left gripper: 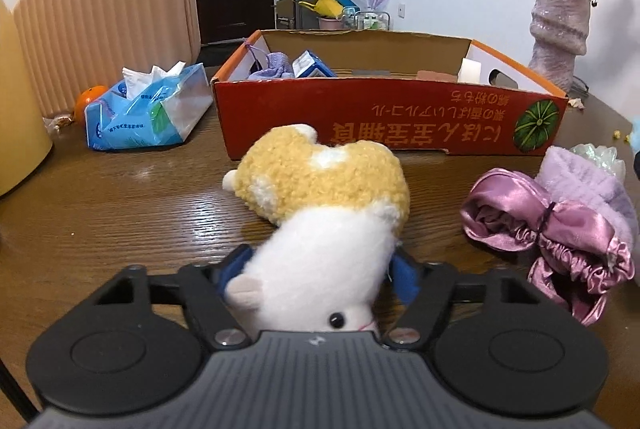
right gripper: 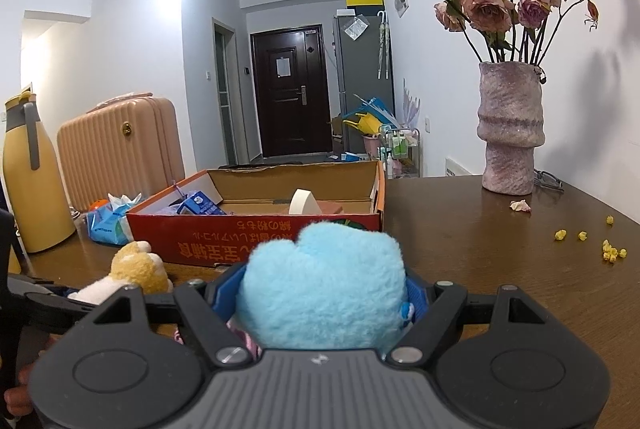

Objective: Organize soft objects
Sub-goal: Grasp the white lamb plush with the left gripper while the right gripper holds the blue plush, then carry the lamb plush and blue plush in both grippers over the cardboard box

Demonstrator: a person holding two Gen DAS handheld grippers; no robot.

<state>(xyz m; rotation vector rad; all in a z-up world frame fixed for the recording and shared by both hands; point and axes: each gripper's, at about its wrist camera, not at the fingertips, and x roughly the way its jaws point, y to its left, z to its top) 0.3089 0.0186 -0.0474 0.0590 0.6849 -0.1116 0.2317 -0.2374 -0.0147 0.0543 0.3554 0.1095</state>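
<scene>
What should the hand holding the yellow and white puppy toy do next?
Probably lift the plush dog and carry it forward over the cardboard box. The left gripper seems closed around its white end, it still lies on the table, and the open box has room.

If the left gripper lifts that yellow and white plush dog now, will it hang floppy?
Probably. The plush dog looks soft and light. The left gripper pinches only its white head end, so the yellow body likely droops.

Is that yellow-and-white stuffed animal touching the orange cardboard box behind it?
Cannot tell. In the left wrist view the plush toy overlaps the cardboard box front wall, hiding any gap; the right wrist view doesn't settle it.
</scene>
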